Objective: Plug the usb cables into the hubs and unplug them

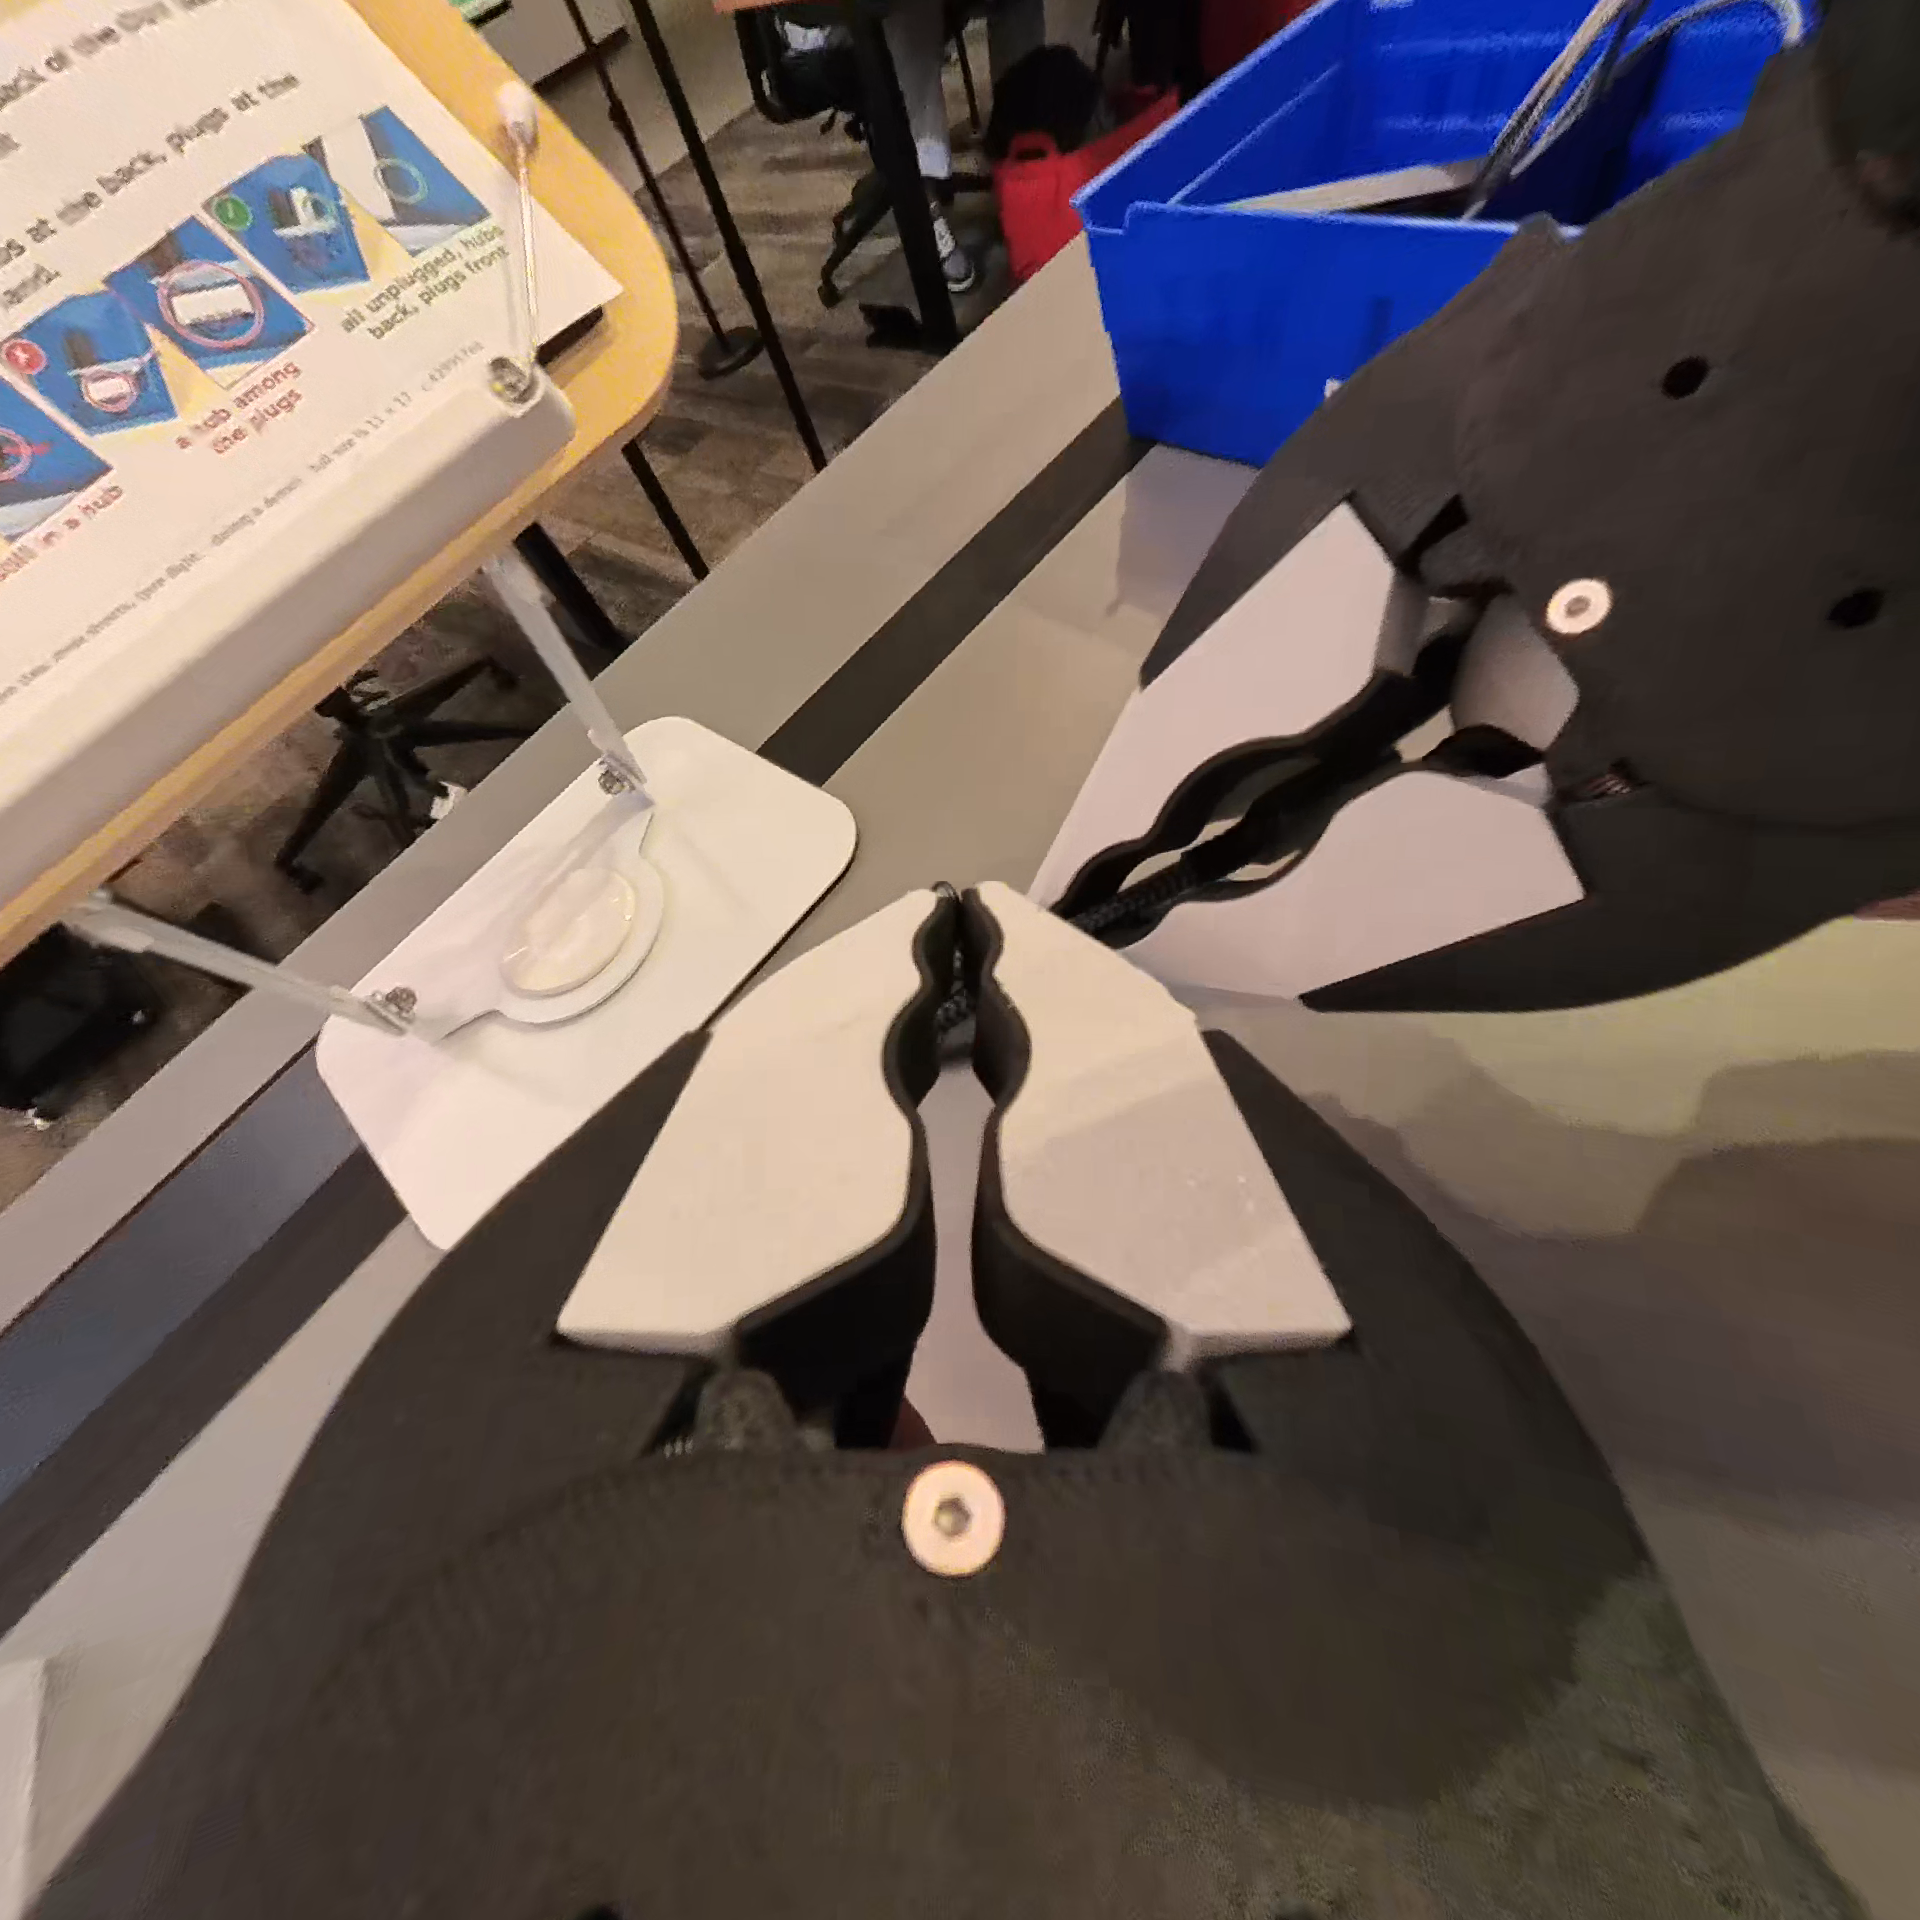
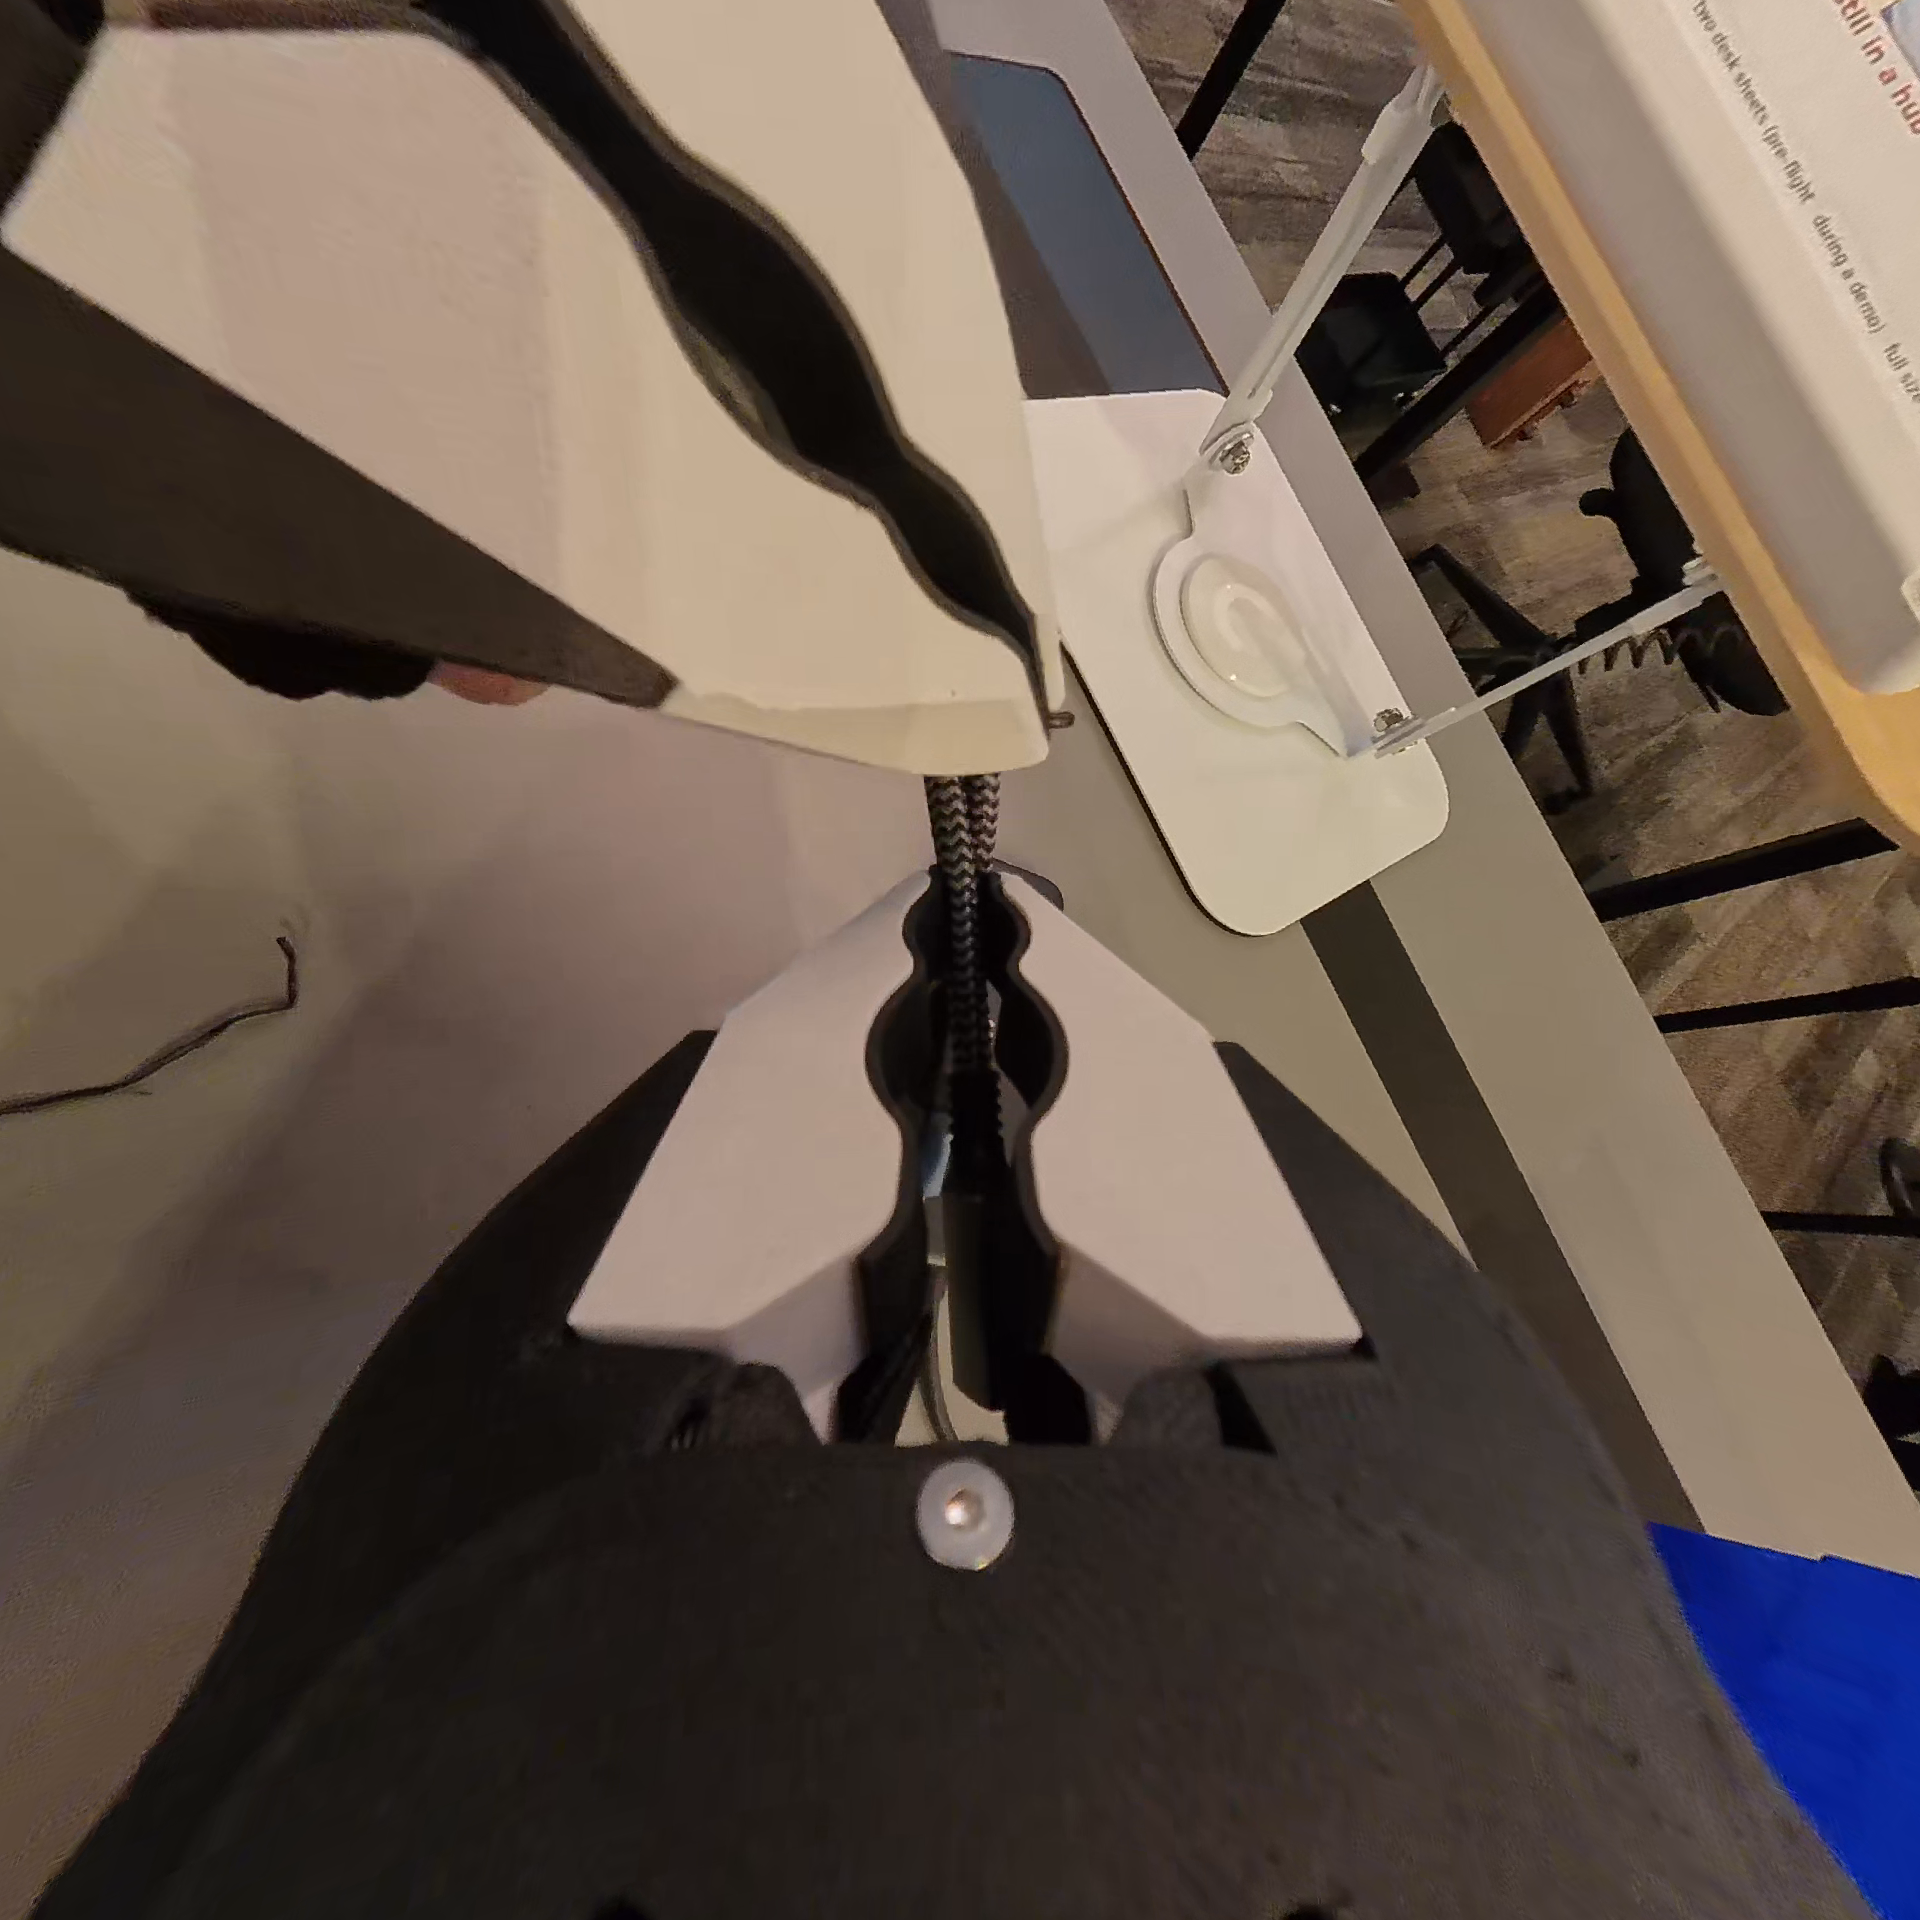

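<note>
Right wrist view: the right gripper [image 2: 961,925] is clamped on a braided cable [image 2: 961,831] and its plug; the left gripper [image 1: 961,914] is clamped on the same cable. No hub is visible, so the step cannot be judged; a steady pull apart appears required next.

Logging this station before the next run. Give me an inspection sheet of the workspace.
Surface: pale table, glossy, mostly bare.
Job's things: braided usb cable doubled between both tongs; a dark plug body sits inside the right tongs; no hub clearly seen.
Clutter: white stand base by the table's edge, carrying an instruction sheet; blue bin at the table's far end.
Grippers: left tongs shut on the cable; right tongs shut on the cable, tips close together.
Cables: a thin dark strand lies loose on the table.
Surroundings: patterned floor, office chairs, black table legs beyond the edge.
</note>
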The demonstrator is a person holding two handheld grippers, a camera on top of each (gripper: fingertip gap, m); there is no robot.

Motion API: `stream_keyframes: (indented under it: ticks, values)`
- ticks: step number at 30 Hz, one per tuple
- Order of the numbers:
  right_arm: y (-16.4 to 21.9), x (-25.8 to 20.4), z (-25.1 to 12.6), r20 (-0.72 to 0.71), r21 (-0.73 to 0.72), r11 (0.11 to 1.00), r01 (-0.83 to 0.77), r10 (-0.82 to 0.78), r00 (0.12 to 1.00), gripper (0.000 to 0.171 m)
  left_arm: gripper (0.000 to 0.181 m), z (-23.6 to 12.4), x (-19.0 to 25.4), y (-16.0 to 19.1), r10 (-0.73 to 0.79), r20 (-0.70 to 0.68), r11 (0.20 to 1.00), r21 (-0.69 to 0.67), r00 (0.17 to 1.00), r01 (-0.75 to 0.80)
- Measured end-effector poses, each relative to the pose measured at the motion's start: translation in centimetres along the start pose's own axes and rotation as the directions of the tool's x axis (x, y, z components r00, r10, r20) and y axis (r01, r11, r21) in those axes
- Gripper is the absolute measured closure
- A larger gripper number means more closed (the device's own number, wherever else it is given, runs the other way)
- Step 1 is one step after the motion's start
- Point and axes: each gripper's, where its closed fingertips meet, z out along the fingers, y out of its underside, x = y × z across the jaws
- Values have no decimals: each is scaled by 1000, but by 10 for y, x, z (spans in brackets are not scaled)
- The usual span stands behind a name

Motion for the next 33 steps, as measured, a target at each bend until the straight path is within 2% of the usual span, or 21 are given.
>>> stream_keyframes:
  ticks: [7, 12, 14, 33]
  values:
    - [-4, -2, -3, 35, 27, 999, -39, 38, 999, 169, 181, -8, 8, 0, -42, 28, 995, 93, 999, 39]
    - [-5, -2, -6, 33, 38, 998, -47, 46, 998, 169, 181, -11, 16, 0, 1, 71, 988, 154, 997, -12]
    - [-4, -2, -8, 31, 39, 998, -50, 49, 998, 169, 181, -11, 17, -1, -25, 70, 984, 179, 997, 12]
    - [-10, -7, -17, 109, 106, 988, -112, 101, 989, 168, 180, -9, 23, 4, 5, 73, 976, 219, 997, -21]
